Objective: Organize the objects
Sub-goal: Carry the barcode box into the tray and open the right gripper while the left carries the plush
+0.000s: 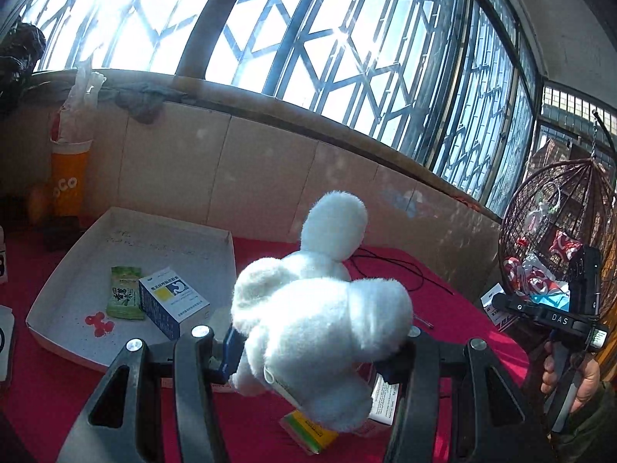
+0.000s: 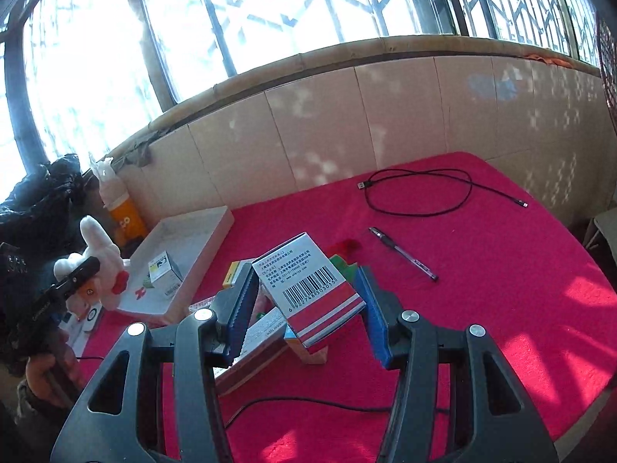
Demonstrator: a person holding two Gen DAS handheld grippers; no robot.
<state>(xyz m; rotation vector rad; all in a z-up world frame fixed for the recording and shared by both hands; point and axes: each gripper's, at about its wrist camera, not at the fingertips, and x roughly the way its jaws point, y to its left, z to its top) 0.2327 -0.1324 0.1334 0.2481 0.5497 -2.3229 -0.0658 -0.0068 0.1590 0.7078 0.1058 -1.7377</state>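
Observation:
My left gripper [image 1: 310,360] is shut on a white plush rabbit [image 1: 320,308], its blue pads pressed into the toy's sides above the red cloth. Left of it lies a white tray [image 1: 77,270] holding a green packet [image 1: 124,292] and a blue-and-white medicine box [image 1: 173,301]. My right gripper [image 2: 306,301] is shut on a tilted red, white and blue box [image 2: 297,266] with its barcode facing me. In the right wrist view the plush rabbit [image 2: 102,254] hangs beside the tray [image 2: 208,239] at the left. A person's hand holds the right gripper [image 1: 547,308] at the right edge.
Several small boxes [image 2: 250,343] lie on the red cloth below the held box. A pen [image 2: 405,254] and a black USB cable [image 2: 420,196] lie further right. An orange cup [image 1: 69,181] stands against the tiled wall behind the tray. A wicker hanging chair [image 1: 559,231] is off the table's right.

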